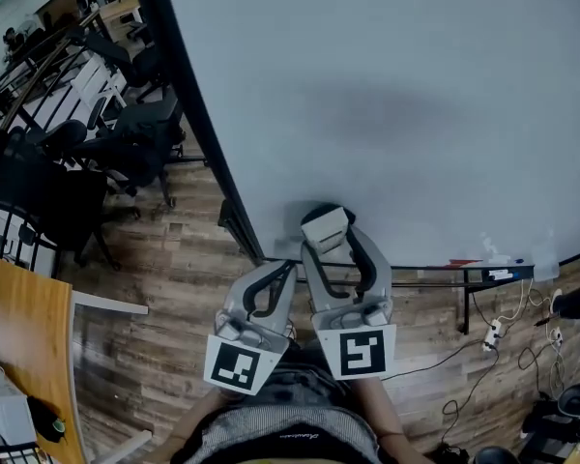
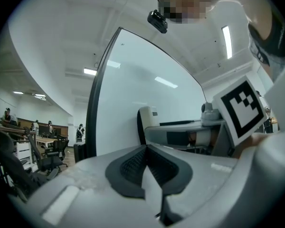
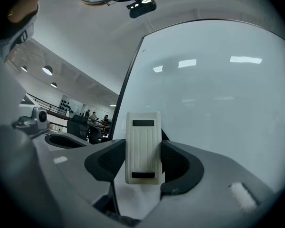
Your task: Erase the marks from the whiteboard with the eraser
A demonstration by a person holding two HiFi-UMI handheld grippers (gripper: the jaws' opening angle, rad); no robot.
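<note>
The large whiteboard (image 1: 396, 95) fills the upper right of the head view; its surface looks blank grey-white with no marks that I can see. My right gripper (image 1: 336, 249) is shut on the white ribbed eraser (image 1: 326, 226), held near the board's lower edge. In the right gripper view the eraser (image 3: 143, 146) stands upright between the two dark pads, with the whiteboard (image 3: 218, 94) just behind it. My left gripper (image 1: 271, 283) hangs beside it, lower and left, shut with nothing in it; its pads (image 2: 147, 167) meet in the left gripper view.
The board's black frame (image 1: 198, 114) runs diagonally down to a stand foot (image 1: 237, 225). A marker tray (image 1: 474, 269) runs along the board's bottom edge at right. Office chairs (image 1: 126, 133) stand at left, a wooden desk (image 1: 24, 356) at lower left, cables (image 1: 493, 346) on the floor at right.
</note>
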